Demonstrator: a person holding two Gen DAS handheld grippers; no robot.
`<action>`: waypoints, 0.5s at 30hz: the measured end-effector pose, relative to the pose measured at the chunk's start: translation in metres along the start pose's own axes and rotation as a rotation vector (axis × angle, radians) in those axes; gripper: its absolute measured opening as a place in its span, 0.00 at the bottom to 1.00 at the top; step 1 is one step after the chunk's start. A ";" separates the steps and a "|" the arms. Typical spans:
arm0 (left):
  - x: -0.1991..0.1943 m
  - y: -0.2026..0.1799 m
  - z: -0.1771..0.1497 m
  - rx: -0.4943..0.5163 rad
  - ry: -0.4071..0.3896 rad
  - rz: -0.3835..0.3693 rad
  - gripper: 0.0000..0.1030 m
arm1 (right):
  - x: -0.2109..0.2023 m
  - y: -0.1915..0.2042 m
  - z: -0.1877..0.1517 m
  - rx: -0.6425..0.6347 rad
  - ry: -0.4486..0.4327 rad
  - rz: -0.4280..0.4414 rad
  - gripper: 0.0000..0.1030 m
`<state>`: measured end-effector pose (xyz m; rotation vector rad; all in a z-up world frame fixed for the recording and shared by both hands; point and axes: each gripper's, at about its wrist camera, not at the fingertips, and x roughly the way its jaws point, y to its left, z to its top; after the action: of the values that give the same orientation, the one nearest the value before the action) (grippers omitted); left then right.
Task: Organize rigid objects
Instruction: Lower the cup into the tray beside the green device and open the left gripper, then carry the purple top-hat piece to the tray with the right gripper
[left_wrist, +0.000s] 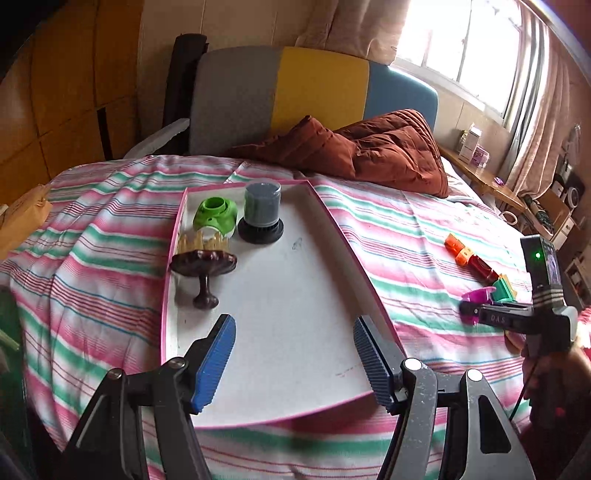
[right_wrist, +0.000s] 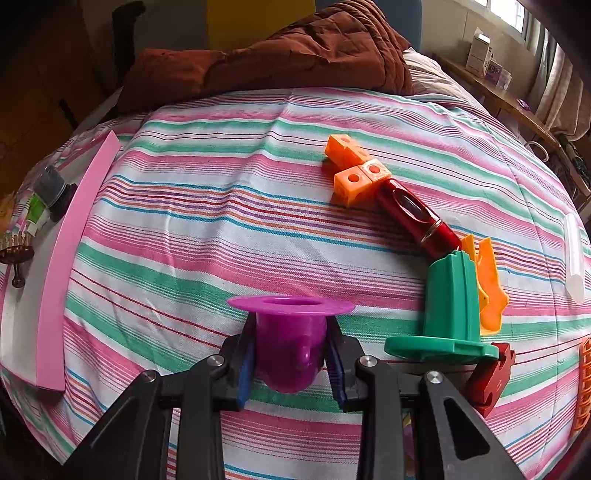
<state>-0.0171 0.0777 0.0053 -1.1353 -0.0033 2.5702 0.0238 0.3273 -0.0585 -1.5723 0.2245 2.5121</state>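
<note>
Now clamped in the right gripper (right_wrist: 291, 350) just above the striped bedspread (right_wrist: 207, 229) — purple cup (right_wrist: 290, 332), liable to slip off its smooth tapered wall before reaching the tray (left_wrist: 280, 295) — left gripper (left_wrist: 295, 354) wide, empty.

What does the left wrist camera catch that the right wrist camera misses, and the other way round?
Only the left wrist view shows the open left tool over the bare part of the white tray and the sunlit window. Only the right wrist view shows the right tool's pads squeezing the purple cup, a dark red piece and a clear tube. Both show the tray's contents, the orange cubes, red cylinder, green piece, striped sheet and brown quilt.
</note>
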 end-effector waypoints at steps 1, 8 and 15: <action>-0.001 -0.001 -0.003 0.000 0.003 -0.001 0.65 | 0.000 0.000 0.000 -0.003 -0.002 -0.003 0.32; -0.003 0.001 -0.014 0.005 0.021 0.003 0.65 | 0.000 0.007 -0.004 -0.025 -0.023 -0.035 0.31; -0.006 0.001 -0.020 0.013 0.021 0.005 0.65 | -0.002 0.010 -0.006 -0.024 -0.028 -0.055 0.31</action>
<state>0.0009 0.0724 -0.0044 -1.1592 0.0211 2.5592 0.0276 0.3166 -0.0589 -1.5292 0.1462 2.5029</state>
